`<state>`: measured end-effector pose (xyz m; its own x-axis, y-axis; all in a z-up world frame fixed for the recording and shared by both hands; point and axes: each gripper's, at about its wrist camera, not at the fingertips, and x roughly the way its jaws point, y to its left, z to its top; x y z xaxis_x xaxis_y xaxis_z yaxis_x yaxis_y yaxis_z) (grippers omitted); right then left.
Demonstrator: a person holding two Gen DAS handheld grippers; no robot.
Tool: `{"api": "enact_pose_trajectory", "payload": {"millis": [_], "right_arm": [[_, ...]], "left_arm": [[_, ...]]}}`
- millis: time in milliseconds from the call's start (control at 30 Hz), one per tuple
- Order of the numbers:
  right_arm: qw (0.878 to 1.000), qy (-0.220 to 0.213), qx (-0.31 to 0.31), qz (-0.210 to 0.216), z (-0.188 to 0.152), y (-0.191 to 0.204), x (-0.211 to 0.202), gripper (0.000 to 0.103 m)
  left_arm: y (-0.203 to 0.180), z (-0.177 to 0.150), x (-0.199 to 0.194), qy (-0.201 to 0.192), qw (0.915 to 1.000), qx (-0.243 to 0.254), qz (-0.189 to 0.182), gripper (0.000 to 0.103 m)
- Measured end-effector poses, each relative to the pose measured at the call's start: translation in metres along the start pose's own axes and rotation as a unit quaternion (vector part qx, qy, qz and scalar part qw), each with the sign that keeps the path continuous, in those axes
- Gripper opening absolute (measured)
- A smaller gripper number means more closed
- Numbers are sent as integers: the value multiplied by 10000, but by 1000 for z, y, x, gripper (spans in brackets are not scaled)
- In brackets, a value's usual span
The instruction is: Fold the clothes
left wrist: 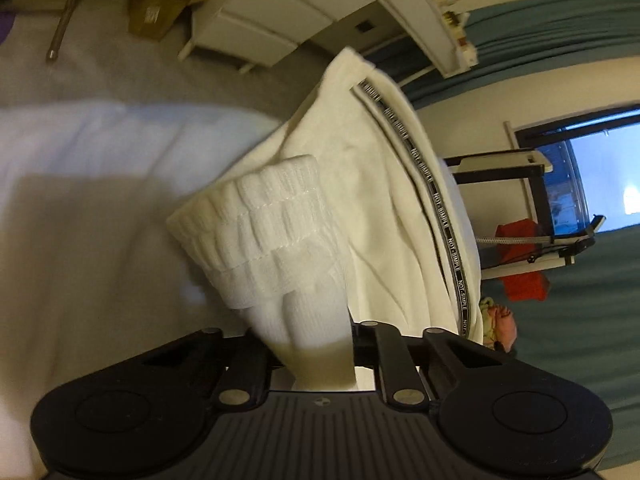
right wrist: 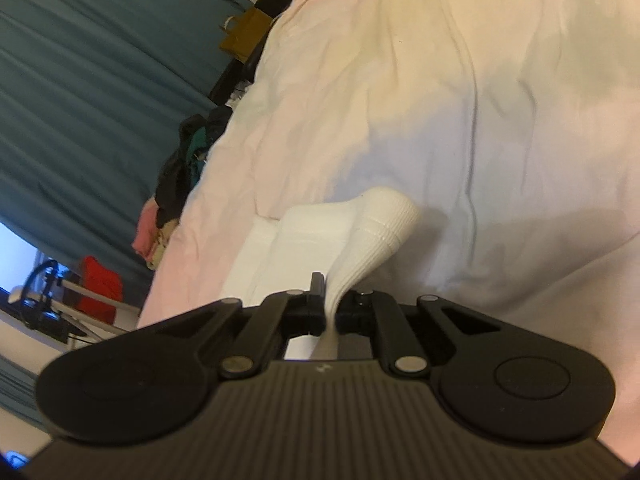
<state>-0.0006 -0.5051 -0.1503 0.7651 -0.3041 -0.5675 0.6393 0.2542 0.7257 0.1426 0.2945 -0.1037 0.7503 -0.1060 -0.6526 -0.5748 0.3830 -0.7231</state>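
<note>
A white garment [left wrist: 372, 200] with a black side band printed "NOT-SIMPLE" [left wrist: 424, 176] hangs in front of my left gripper [left wrist: 316, 344]. That gripper is shut on the garment's ribbed cuff [left wrist: 260, 232], and the cloth hides its fingertips. In the right wrist view, my right gripper [right wrist: 332, 304] is shut on another white ribbed cuff [right wrist: 380, 228]. The cuff bends up and away from the jaws. Beside it, a folded part of the white garment [right wrist: 288, 248] lies on the white bed cover [right wrist: 480, 120].
The white bed cover [left wrist: 80, 200] fills the left. Beyond it are a white drawer unit [left wrist: 256, 20], a brown bag [left wrist: 160, 0], a metal pole [left wrist: 66, 12], teal curtains [left wrist: 560, 40] and a red cloth [left wrist: 524, 276]. A dark clothes pile [right wrist: 188, 160] lies at the bed's edge.
</note>
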Motion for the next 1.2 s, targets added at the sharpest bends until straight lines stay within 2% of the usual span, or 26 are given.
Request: {"api": "enact_pose_trajectory", "payload": {"millis": [67,167,267,367,467,533,600,667,733,767,833,867,900,933,967,1000,1033,1067,1133,1200], "right_arm": [[10000,-8,-75,-51,1,0,-1,6],[9993,-87,-315,-164,3,3,-6,5],[9983,-274,-450,-259,4,8,-20,5],[9951,-480,-645,-572,2,13,-36,5],[9923,-395,-624,-996,-2,6,-40,5],[9892,-148,-608,-1322,-5,0,-28,6],[9871,42,-647,-1465,-5,-4,-20,7],[9851,79,-816,-1510,-5,-2,-18,8],[9828,25,-1007,-1546,-6,5,-21,9],[9823,-17,-1067,-1538,-7,8,-23,10],[9819,-101,-1164,-1490,-6,14,-30,13],[9816,-143,-1212,-1466,-6,17,-33,20],[9809,-228,-1296,-1434,-6,20,-37,32],[9795,-352,-1411,-1396,-7,25,-42,41],[9778,-476,-1527,-1357,-7,30,-47,62],[9755,-633,-1644,-1317,-8,35,-53,77],[9726,-821,-1761,-1274,-9,40,-59,81],[9699,-972,-1876,-1210,-10,46,-65,80],[9669,-1136,-2084,-938,-13,58,-77,79],[9631,-1239,-2323,-559,-22,73,-90,79]], "left_arm": [[-4,5,-12,-38,9999,134,64,11],[9,24,-64,-114,9990,429,-4,10],[2,31,-94,-87,9979,637,-96,10],[-2,40,-120,-21,9963,849,-115,10],[3,39,-129,61,9931,1166,136,10],[11,35,-126,189,9876,1510,397,10],[18,31,-121,345,9814,1788,613,11],[20,28,-116,387,9772,1966,700,13],[21,25,-117,317,9755,2015,823,27],[21,25,-119,280,9752,2008,883,28],[17,23,-124,212,9721,2112,996,39],[14,22,-127,160,9691,2213,1077,44],[10,20,-131,77,9648,2357,1168,55],[5,16,-137,-21,9597,2520,1244,62],[1,11,-144,-147,9541,2695,1295,65],[-5,5,-151,-303,9480,2883,1317,73],[-11,-1,-158,-478,9410,3075,1330,81],[-17,-7,-163,-675,9331,3272,1332,82],[-33,-23,-174,-967,9163,3676,1263,83],[-51,-43,-183,-1206,9037,3965,1079,83]]}}
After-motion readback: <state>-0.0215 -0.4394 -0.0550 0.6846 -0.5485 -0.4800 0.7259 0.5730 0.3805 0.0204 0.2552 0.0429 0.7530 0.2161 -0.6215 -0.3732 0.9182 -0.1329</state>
